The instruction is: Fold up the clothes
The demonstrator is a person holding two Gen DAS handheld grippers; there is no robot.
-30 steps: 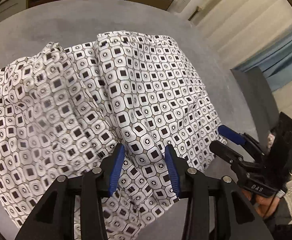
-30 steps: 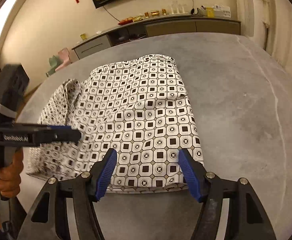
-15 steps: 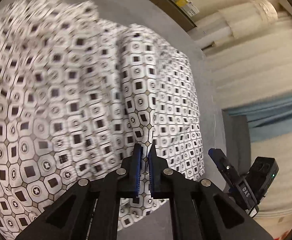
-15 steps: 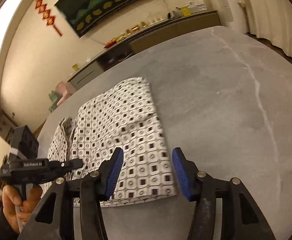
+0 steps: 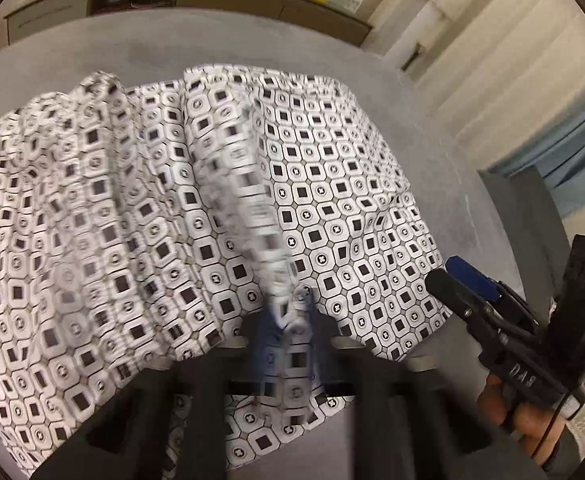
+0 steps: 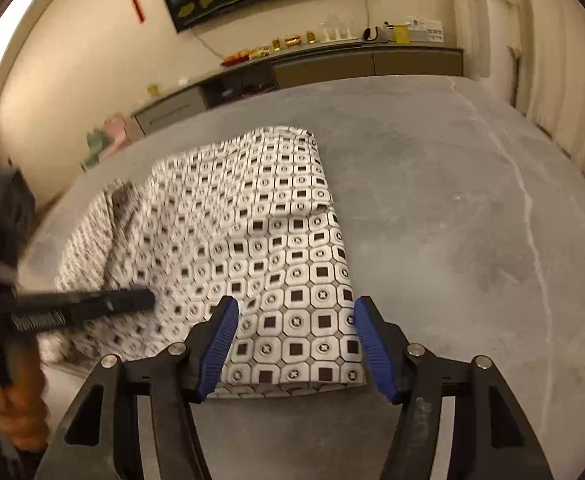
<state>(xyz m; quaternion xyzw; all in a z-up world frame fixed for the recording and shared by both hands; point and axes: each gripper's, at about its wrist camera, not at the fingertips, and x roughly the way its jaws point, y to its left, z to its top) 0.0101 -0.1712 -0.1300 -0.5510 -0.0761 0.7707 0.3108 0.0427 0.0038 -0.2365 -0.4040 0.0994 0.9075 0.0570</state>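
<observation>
A white garment with a black square-and-circle print (image 5: 332, 184) lies partly folded on the grey table (image 5: 432, 120). My left gripper (image 5: 286, 328), blurred by motion, is shut on a fold of the cloth and holds up a raised ridge of fabric that runs away from it. In the right wrist view the garment (image 6: 276, 240) lies flat on its right half and rumpled on its left. My right gripper (image 6: 294, 344) stands open just above the near right corner, with cloth under the gap and nothing gripped. The left gripper (image 6: 92, 304) shows at the left there.
Bare grey table (image 6: 452, 220) extends to the right of the garment. A long sideboard (image 6: 332, 64) with small items lines the back wall. A grey chair (image 5: 532, 208) stands beyond the table's right edge. A person's hand (image 5: 524, 416) holds the right gripper's handle.
My left gripper went from open to shut on a fold and now pulls it up and toward me. My right gripper's jaws spread wider and it sits lower over the near corner.
</observation>
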